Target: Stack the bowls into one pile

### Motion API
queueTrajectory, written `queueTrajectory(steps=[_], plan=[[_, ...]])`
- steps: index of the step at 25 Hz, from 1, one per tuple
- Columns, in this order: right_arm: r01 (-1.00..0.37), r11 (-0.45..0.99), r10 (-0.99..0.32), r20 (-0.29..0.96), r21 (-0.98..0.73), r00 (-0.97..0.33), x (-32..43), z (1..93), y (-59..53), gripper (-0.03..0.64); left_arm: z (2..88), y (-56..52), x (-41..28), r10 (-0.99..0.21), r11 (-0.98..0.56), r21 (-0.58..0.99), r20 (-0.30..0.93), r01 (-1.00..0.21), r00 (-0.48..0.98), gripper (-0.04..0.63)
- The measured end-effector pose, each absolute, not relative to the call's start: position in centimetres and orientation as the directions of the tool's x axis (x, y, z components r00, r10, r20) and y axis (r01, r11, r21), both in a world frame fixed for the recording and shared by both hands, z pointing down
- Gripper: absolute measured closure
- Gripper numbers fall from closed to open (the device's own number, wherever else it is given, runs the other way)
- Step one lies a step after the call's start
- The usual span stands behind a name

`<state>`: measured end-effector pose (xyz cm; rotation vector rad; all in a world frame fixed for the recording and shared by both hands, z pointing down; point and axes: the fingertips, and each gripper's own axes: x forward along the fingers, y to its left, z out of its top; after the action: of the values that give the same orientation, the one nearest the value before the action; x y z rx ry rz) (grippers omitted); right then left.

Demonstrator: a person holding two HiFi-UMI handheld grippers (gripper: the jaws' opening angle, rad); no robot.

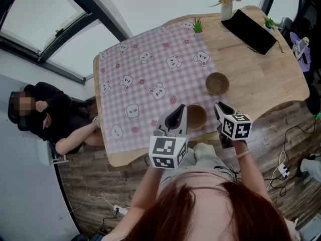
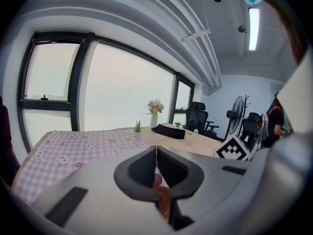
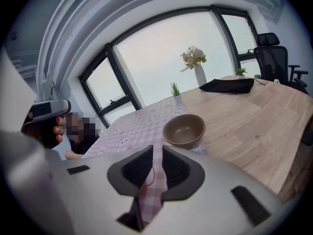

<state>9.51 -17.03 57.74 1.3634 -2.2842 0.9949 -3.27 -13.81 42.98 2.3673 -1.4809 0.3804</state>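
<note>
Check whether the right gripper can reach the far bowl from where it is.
Probably yes. The far bowl sits just ahead of the right gripper, nothing between them. Its jaws stand barely apart and would have to widen for the rim.

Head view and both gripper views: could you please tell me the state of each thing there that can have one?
Left gripper: jaws together, holding nothing.
Right gripper: jaws slightly apart, nothing between them.
Near bowl: upright, empty, not stacked.
Far bowl: upright, empty, standing apart from the near bowl.
Vase: upright, holding flowers.
</note>
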Motion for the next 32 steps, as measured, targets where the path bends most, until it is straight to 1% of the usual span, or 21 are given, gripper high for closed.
queueTrajectory(steps=[6,14,22,32], plan=[[-0.855,0.280,-0.646,0.572,-0.437,-0.505,7.8,58.5,-16.0,0.557,43.4,-13.5,-4.2,-0.796,-0.446,0.136,0.391,-0.885,0.461,0.583],[-0.860,0.226,-0.613,0.619,-0.458,-0.491,6.0,60.3,-12.9,0.540,43.8,-11.6,-6.2,-0.770,-0.478,0.146,0.406,-0.866,0.493,0.583],[-0.874,0.167,-0.603,0.654,-0.457,-0.457,5.2,62.1,-11.3,0.532,44.5,-10.5,-7.4,-0.744,-0.501,0.164,0.419,-0.850,0.520,0.583],[-0.867,0.090,-0.603,0.666,-0.490,-0.439,4.9,62.9,-10.2,0.528,45.0,-8.8,-8.1,-0.711,-0.521,0.175,0.452,-0.835,0.538,0.583]])
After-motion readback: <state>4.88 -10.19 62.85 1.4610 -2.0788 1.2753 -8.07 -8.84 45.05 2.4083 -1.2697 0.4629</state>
